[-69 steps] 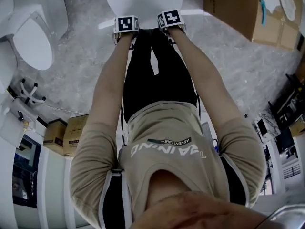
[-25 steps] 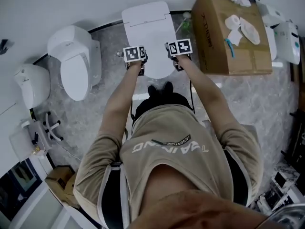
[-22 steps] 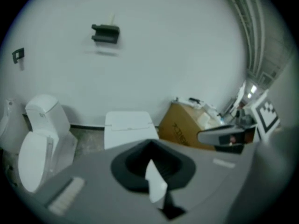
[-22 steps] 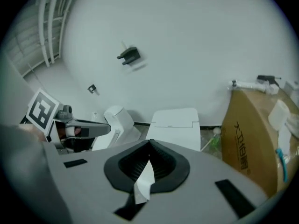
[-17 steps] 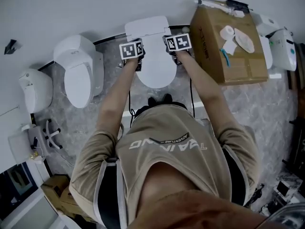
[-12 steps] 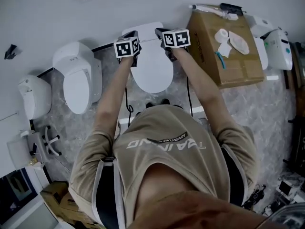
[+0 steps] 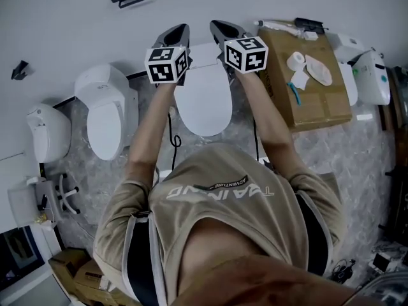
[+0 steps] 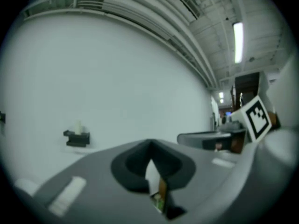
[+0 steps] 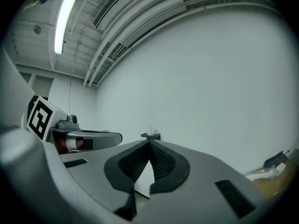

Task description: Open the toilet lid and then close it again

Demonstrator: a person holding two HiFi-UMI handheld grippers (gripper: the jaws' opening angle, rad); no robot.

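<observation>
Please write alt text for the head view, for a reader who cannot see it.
Seen from above, a person holds the left gripper and right gripper, both shut, above a white toilet; a cardboard box stands beside it.

Both arms extend forward from the shoulders, left forearm (image 7: 150, 127) and right forearm (image 7: 266, 121) nearly parallel. The left gripper (image 7: 178, 35) and right gripper (image 7: 223, 30) are held side by side, apart, jaws pointing away from the body. Each pair of jaws is closed tip to tip, gripping nothing.
</observation>
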